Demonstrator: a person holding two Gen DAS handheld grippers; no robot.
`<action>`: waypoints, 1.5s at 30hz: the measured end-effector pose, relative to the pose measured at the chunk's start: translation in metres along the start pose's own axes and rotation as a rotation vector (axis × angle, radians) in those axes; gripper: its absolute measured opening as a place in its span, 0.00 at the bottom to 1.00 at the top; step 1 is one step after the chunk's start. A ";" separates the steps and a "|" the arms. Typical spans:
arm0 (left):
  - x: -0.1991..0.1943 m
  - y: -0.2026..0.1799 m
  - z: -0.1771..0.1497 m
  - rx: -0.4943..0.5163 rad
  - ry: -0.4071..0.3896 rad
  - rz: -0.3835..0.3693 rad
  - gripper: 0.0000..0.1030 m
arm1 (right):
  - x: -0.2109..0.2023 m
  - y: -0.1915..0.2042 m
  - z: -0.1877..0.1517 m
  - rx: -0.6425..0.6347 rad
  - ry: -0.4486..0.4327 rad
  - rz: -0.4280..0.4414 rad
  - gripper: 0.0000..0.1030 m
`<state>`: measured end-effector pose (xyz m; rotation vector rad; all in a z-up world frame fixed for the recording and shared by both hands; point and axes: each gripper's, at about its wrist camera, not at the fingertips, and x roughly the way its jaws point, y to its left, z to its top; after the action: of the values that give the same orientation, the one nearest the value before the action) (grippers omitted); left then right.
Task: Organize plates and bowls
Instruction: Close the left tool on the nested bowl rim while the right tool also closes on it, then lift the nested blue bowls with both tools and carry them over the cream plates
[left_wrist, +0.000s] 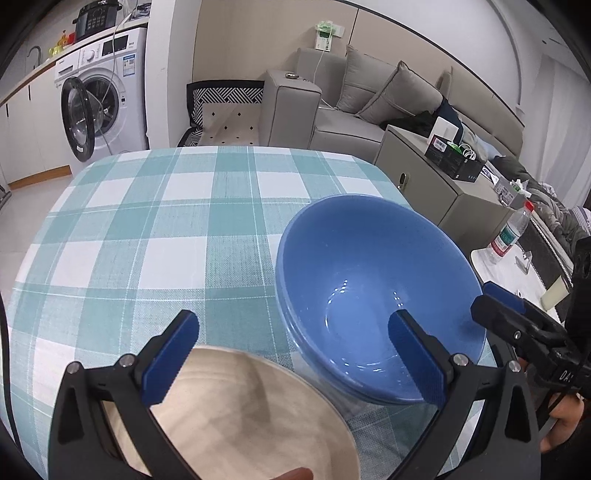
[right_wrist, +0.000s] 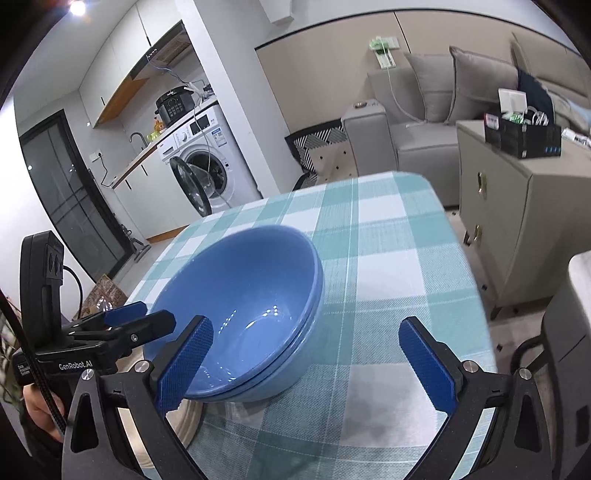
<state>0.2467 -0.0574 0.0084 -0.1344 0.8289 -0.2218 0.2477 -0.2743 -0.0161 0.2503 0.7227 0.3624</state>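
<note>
Nested blue bowls (left_wrist: 376, 295) (right_wrist: 240, 306) stand on the checked tablecloth (left_wrist: 166, 229) (right_wrist: 388, 266), near its right edge in the left wrist view. A beige plate (left_wrist: 240, 413) lies beside them at the table's near side; a sliver of the plate (right_wrist: 183, 421) shows in the right wrist view. My left gripper (left_wrist: 295, 358) (right_wrist: 147, 317) is open wide above the plate, its right finger over the bowls' near rim, holding nothing. My right gripper (right_wrist: 306, 365) (left_wrist: 484, 299) is open too, its left finger by the bowls' near rim and its right finger over bare cloth.
Behind the table are a washing machine (left_wrist: 107, 99) with its door open, a grey sofa (left_wrist: 354, 110) and a cabinet (right_wrist: 517, 206) bearing a black box. A water bottle (left_wrist: 511, 230) stands on a white side table. A chair (right_wrist: 569, 332) sits close on the right.
</note>
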 end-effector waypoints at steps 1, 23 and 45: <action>0.001 0.000 -0.001 -0.002 0.001 -0.002 1.00 | 0.002 -0.001 -0.001 0.009 0.004 0.010 0.99; 0.015 -0.001 -0.003 -0.028 0.046 -0.072 0.60 | 0.022 0.011 -0.010 0.026 0.052 0.136 0.83; 0.012 -0.014 -0.004 0.049 0.029 -0.011 0.40 | 0.018 0.013 -0.009 -0.029 0.026 0.072 0.57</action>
<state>0.2495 -0.0737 0.0000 -0.0905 0.8511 -0.2549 0.2511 -0.2546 -0.0295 0.2448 0.7351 0.4450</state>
